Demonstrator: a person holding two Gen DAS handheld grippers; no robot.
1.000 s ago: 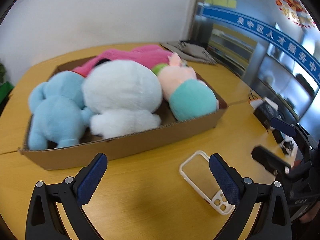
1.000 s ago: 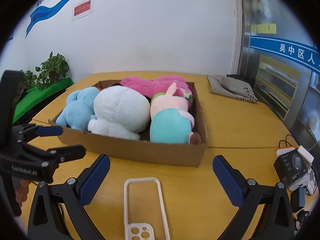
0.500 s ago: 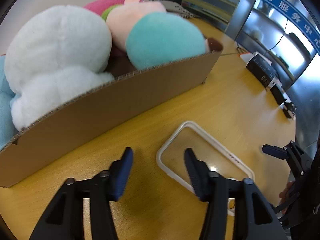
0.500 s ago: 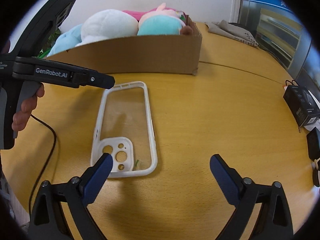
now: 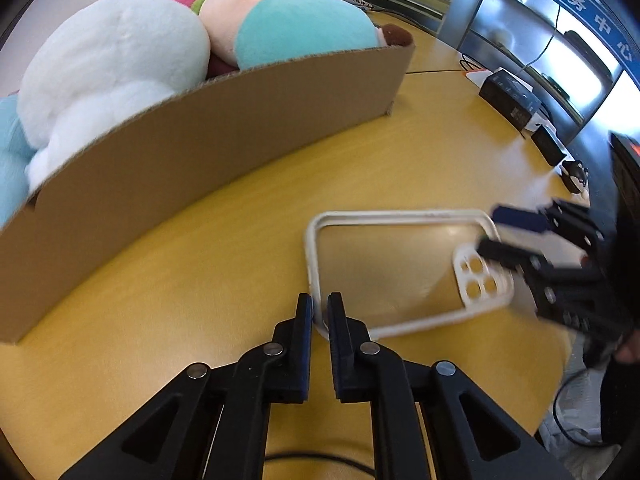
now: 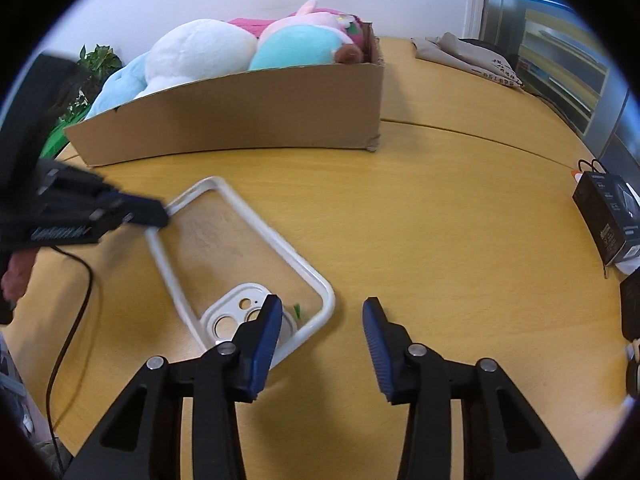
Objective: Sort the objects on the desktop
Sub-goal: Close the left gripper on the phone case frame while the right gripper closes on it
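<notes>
Yellow wooden surface bearing an open brown cardboard box packed with plush toys. In front of it lies a clear phone case with white rim. Left gripper, nearly closed, pinches one corner of the rim; right gripper stands wide over the camera-cutout end. Black carton, lettering unreadable.

1. The left tongs are closed on the near corner of the rim of a clear phone case with a white rim.
2. The case's far end, with the camera holes, sits beside the right tongs, ahead and to the right.
3. A cardboard box of plush toys stands ahead and left on the yellow bench.
</notes>
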